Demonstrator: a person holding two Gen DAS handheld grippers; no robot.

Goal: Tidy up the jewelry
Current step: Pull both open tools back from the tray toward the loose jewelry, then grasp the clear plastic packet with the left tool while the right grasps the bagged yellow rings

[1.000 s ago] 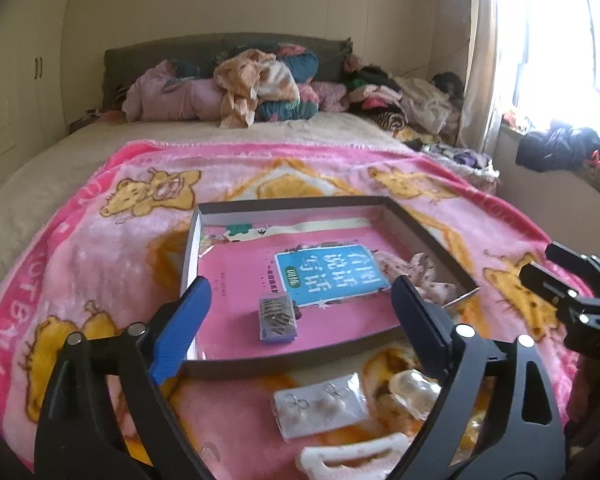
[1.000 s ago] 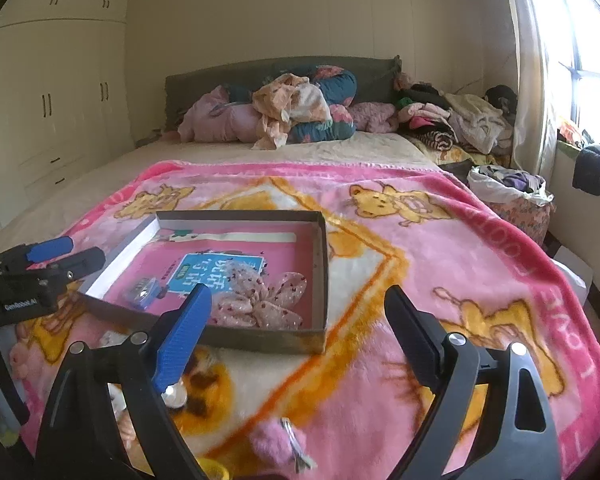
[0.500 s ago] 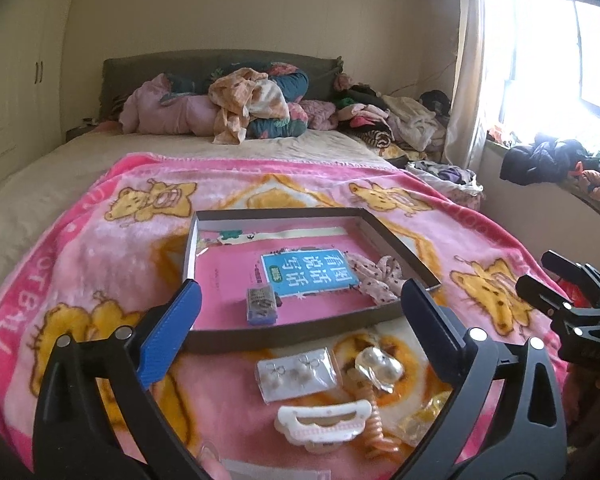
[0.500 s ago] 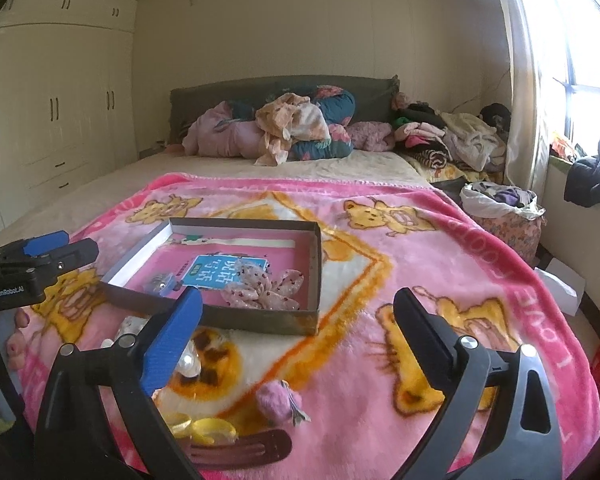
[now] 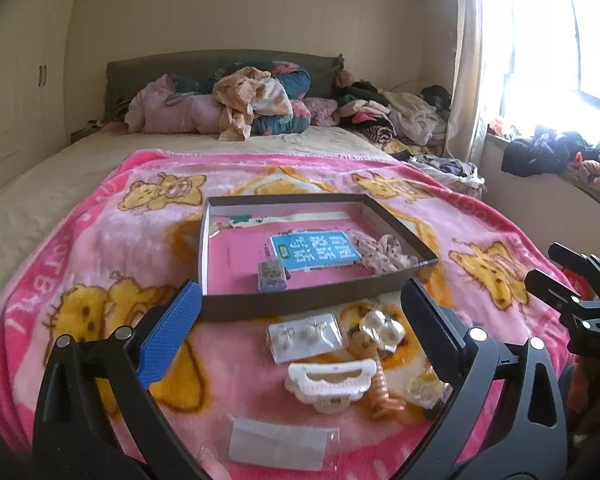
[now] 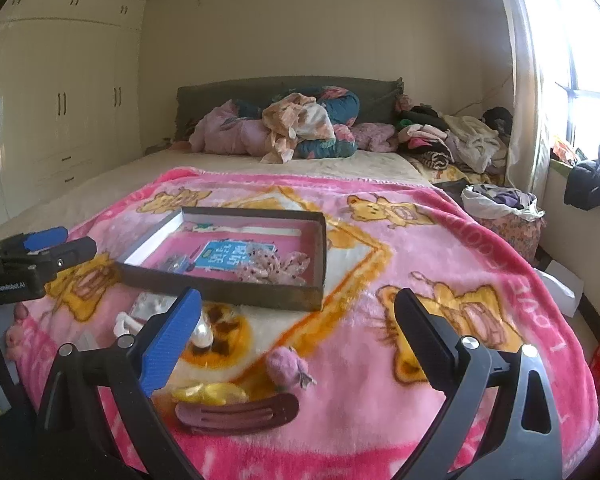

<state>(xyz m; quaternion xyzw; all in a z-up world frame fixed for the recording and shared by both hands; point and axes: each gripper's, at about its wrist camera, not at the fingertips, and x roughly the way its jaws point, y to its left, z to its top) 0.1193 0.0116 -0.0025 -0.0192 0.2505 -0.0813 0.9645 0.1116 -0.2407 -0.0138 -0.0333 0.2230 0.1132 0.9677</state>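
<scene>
A shallow brown box (image 5: 300, 306) (image 6: 228, 292) with a pink bottom lies on the pink bear blanket. It holds a small clear case (image 5: 272, 276), a blue card (image 5: 316, 250) and a floral bow (image 5: 380, 250) (image 6: 276, 268). In front of it lie an earring card (image 5: 304, 336), a shiny clear packet (image 5: 382, 326), a white hair claw (image 5: 332, 380) and a clear bag (image 5: 276, 444). A brown hair clip (image 6: 236, 414), a yellow piece (image 6: 208, 392) and a pink pompom (image 6: 286, 366) lie nearer the right gripper. My left gripper (image 5: 300, 312) and right gripper (image 6: 296, 320) are open and empty above the blanket.
The pink blanket (image 5: 100, 248) covers the foot of a bed. Heaped clothes (image 5: 256, 100) lie at the headboard. A window sill with clothes (image 5: 552, 156) is on the right, and wardrobes (image 6: 60, 120) on the left. A laundry basket (image 6: 504, 216) stands beside the bed.
Both grippers have pulled back and up from the box. More loose pieces in front of the box have come into view. Both stay open and empty.
</scene>
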